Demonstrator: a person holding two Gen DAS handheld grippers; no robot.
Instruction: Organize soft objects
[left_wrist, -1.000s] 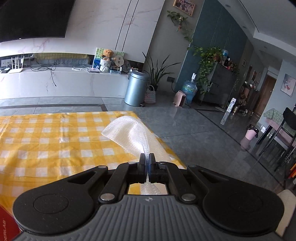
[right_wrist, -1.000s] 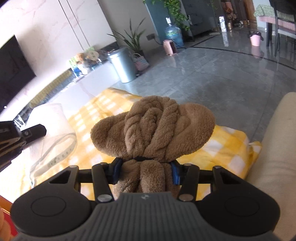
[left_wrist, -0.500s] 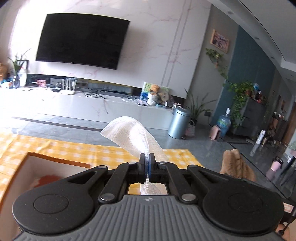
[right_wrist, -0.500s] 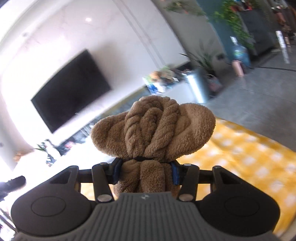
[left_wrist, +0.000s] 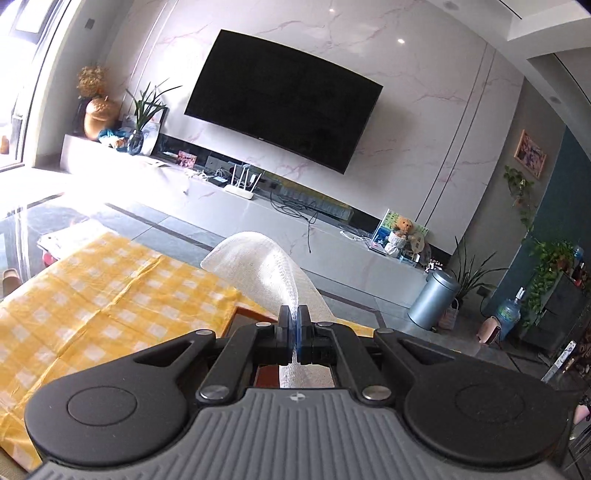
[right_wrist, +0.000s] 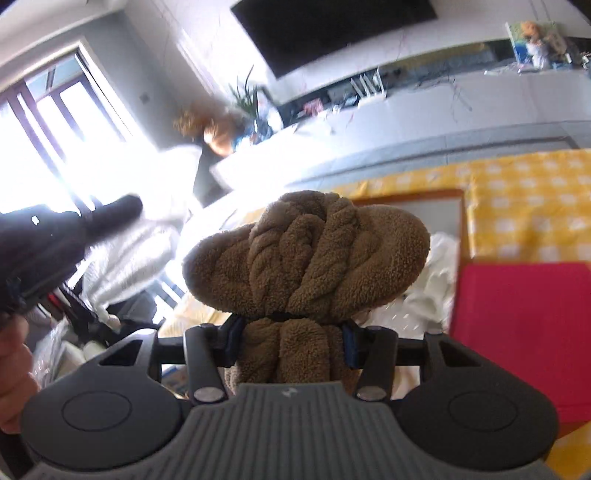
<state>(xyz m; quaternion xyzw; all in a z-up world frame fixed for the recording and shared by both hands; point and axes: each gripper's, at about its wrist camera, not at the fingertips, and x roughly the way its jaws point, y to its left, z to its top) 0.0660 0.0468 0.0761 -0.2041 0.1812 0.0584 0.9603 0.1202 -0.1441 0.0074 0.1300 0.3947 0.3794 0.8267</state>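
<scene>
Fingers of your left gripper (left_wrist: 294, 334) pinch the white mesh cloth (left_wrist: 264, 273) above the yellow checked tablecloth (left_wrist: 96, 295). Your right gripper (right_wrist: 290, 341) clamps the brown plush bundle (right_wrist: 306, 254) over that tablecloth, with the box (right_wrist: 458, 221) of white fabric beyond it.

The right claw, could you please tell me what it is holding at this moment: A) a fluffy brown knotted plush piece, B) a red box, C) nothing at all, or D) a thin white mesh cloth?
A: in the right wrist view the right claw is shut on the fluffy brown plush, whose narrow waist sits pinched between the fingers, while the white mesh cloth is in the left claw.
</scene>
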